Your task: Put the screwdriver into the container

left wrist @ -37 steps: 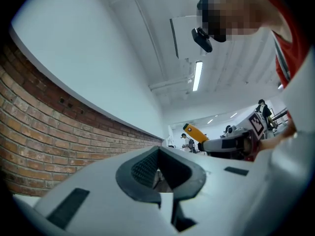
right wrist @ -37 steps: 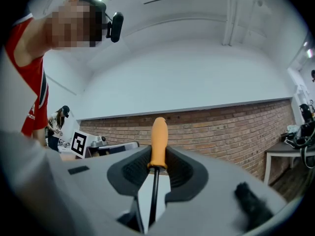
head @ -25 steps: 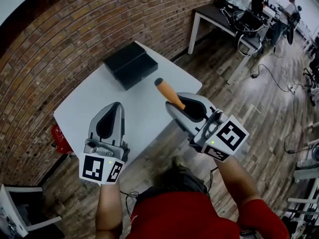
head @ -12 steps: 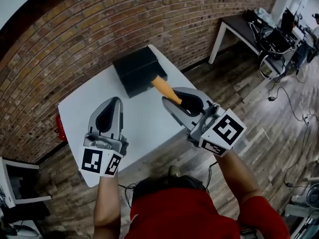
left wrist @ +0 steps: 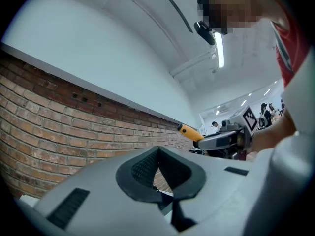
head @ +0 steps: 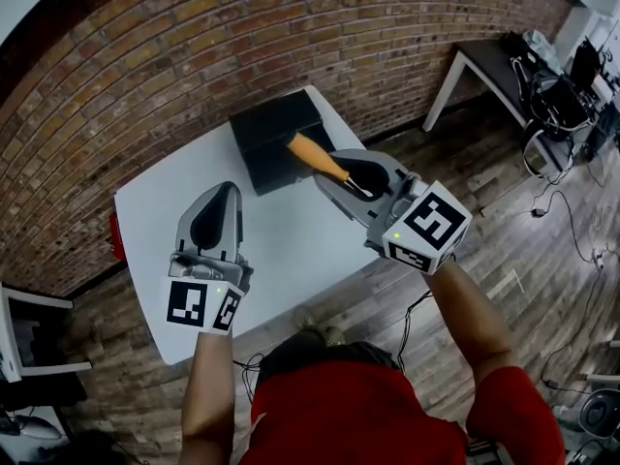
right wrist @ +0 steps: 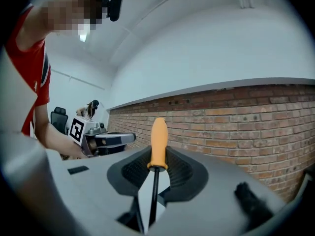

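My right gripper (head: 336, 174) pinches the screwdriver (head: 312, 155) by its shaft. The orange handle points forward, over the near edge of the black container (head: 266, 134). The container sits at the far corner of the white table (head: 281, 255), close to the brick wall (head: 145, 56). My left gripper (head: 227, 192) hangs over the table's near part, its jaws pressed together and empty. A desk (head: 484, 58) with cables stands far to the right.

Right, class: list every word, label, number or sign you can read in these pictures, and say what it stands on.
No readable words or numbers anywhere.
The marker cubes on the left gripper and right gripper show only black-and-white square patterns, not letters.
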